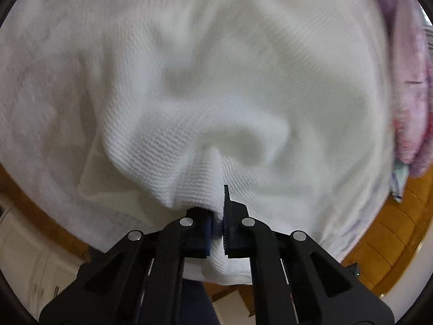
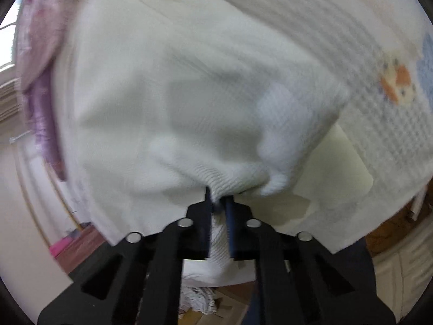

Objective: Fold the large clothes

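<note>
White ribbed-knit garment [image 1: 205,86] filling almost the whole of both wrist views, its cloth bunched into soft folds that converge on each tool. Left hand-held gripper [image 1: 216,216]: jaws drawn nearly together on a gathered fold of the garment, the cloth passing between the two fingers and hanging out below them. Right hand-held gripper [image 2: 218,205]: jaws likewise closed on a pinched ridge of the same white knit [image 2: 173,103], with a strip of it trailing down between the fingers. Both views are motion-blurred, so fine detail of the weave is clear only close to the jaws.

In the left view, a pink and purple fabric [image 1: 408,94] lies beside the garment at the right edge, and wooden flooring [image 1: 389,233] shows beneath the lower hem. In the right view, the purple fabric [image 2: 40,62] appears at the left edge; a white waffle-textured cloth [image 2: 384,124] printed with orange and blue motifs lies behind the garment to the right, and a flat cream panel [image 2: 335,168] shows just below the lifted fold.
</note>
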### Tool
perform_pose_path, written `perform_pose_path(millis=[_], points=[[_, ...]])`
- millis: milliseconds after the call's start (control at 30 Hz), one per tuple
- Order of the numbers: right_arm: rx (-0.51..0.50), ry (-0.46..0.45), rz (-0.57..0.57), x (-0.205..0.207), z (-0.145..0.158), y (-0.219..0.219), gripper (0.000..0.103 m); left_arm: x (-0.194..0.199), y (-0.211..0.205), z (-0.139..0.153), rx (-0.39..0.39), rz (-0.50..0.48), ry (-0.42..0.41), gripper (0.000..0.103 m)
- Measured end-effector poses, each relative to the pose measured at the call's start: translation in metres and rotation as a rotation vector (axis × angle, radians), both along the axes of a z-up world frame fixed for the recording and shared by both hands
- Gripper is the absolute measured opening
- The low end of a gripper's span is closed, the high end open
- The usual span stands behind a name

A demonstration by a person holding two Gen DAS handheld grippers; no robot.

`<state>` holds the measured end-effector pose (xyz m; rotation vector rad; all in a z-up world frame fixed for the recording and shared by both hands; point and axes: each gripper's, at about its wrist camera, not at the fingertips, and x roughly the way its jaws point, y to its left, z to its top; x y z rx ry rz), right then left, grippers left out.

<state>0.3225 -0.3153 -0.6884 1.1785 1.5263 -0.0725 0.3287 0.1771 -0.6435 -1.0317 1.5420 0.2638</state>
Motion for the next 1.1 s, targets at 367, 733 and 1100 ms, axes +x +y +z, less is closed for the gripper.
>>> perform_pose_path(millis=[367,733,1100], points=[[0.035,-0.311,0.01,0.031,0.028,-0.008,0.002,0.021,0.011,0.032,0.01,-0.076,-0.367,0.006],[0.065,0.047,-0.065,-0.04,0.015,0.026,0.06,-0.027,-0.032,0.011,-0.014,0.034,-0.026,0.069],[0.138,0.197,-0.183,-0.049,-0.024,0.088,0.054,-0.004,-0.056,-0.012,-0.042,0.099,0.159,0.071]])
